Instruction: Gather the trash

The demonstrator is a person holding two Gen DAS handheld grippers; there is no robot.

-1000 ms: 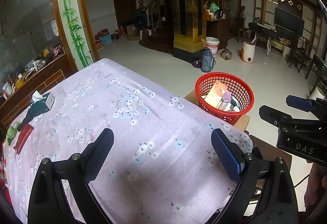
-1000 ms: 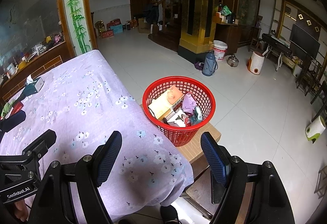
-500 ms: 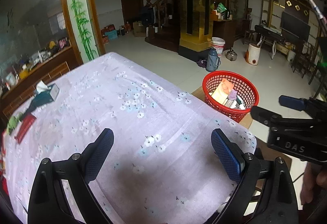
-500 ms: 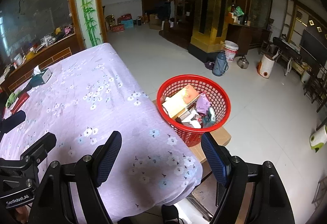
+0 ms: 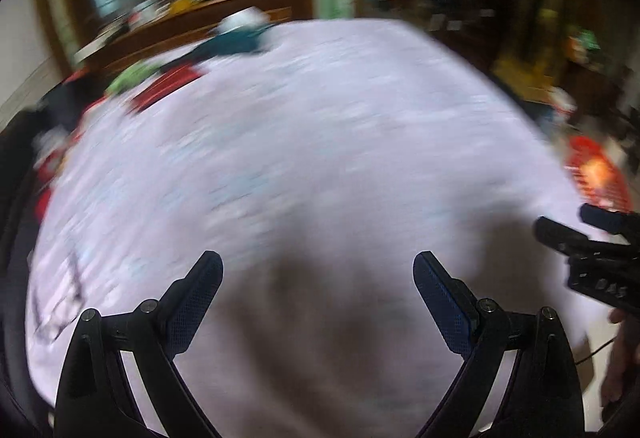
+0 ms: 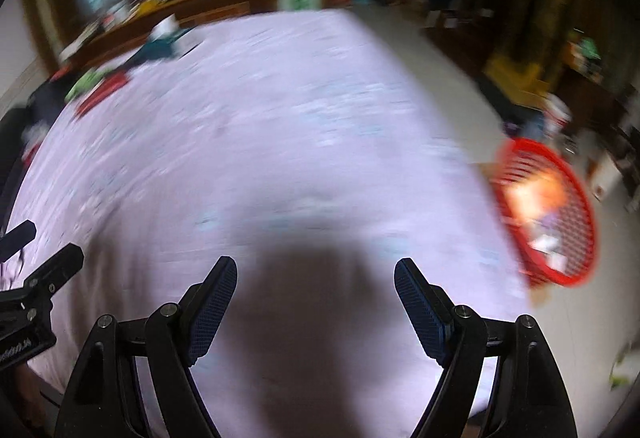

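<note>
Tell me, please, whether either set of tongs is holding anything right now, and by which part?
Nothing is held: the left tongs and right tongs are both open and empty above the tablecloth.

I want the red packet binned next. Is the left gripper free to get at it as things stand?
Probably yes. The left gripper is open and empty, and only bare tablecloth lies between it and the red packet at the far edge, though blur hides detail.

Table [image 6: 300,126] is covered by a tablecloth [image 5: 320,142]; tissue box [image 5: 240,34] and blurred small items [image 5: 156,86] are set along its far-left edge. Basket [image 6: 560,214] is placed off the table's right edge, with trash [image 6: 546,242] held inside.
</note>
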